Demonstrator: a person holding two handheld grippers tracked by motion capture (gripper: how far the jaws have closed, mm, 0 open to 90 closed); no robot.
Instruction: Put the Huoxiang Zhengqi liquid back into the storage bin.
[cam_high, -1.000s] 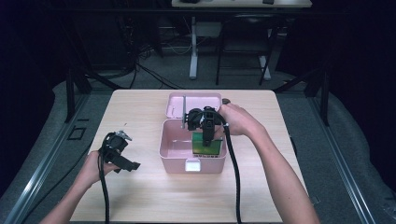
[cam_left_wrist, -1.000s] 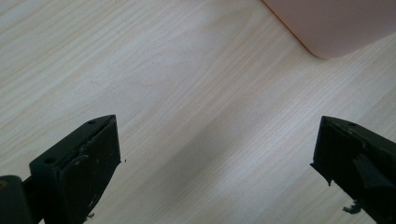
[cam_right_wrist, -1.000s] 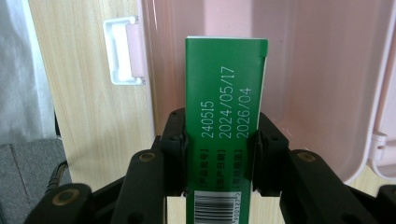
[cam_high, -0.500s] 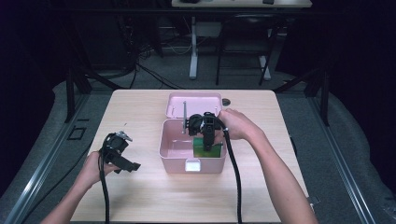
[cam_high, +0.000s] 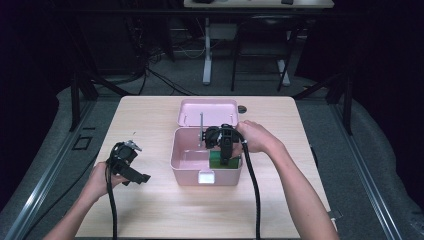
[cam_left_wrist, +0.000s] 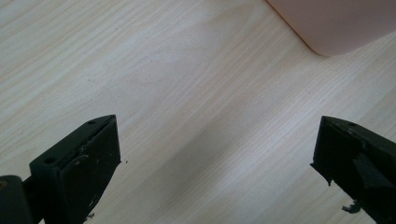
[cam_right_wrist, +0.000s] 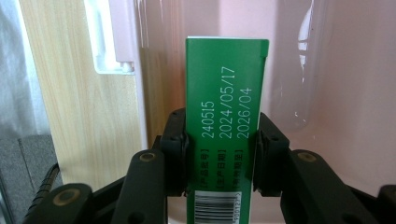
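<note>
My left tongs (cam_high: 145, 177) sat nearest me over the bare counter (cam_high: 150, 120), jaws wide apart with nothing between them. Further out, my right tongs (cam_right_wrist: 219, 140) were clamped on the green carton (cam_right_wrist: 226, 126), holding it inside the open pink box (cam_high: 187, 170).

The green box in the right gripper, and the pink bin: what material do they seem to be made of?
The green box looks like printed cardboard with a slight sheen: flat faces, sharp folded edges, white date print and a barcode. The pink bin looks like smooth moulded plastic: rounded corners, glossy inner walls with light streaks.
</note>
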